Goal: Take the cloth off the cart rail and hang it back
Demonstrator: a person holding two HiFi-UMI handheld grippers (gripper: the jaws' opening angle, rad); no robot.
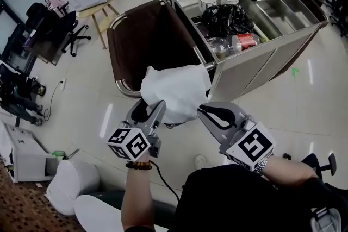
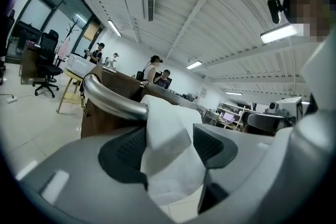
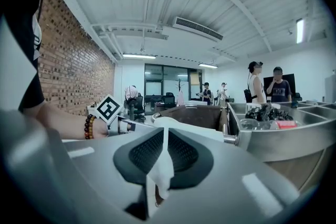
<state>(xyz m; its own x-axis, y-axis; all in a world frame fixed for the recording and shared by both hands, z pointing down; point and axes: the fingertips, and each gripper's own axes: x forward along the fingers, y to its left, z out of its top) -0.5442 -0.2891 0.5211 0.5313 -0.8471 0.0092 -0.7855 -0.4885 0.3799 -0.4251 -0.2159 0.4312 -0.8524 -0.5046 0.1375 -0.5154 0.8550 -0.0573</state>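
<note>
Two grippers, one white cloth (image 1: 176, 89): left gripper (image 1: 148, 110) has jaws apart, right gripper (image 1: 202, 111) clamps it.

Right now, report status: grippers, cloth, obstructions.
Left gripper open, cloth between jaws. Right gripper shut on cloth. Cloth draped over cart rail. Nothing in the way.

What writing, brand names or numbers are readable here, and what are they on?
No text can be read in any view.
Left marker cube and right marker cube: black-and-white square patterns, not letters.
Red container in the cart: any label is too small to read.
</note>
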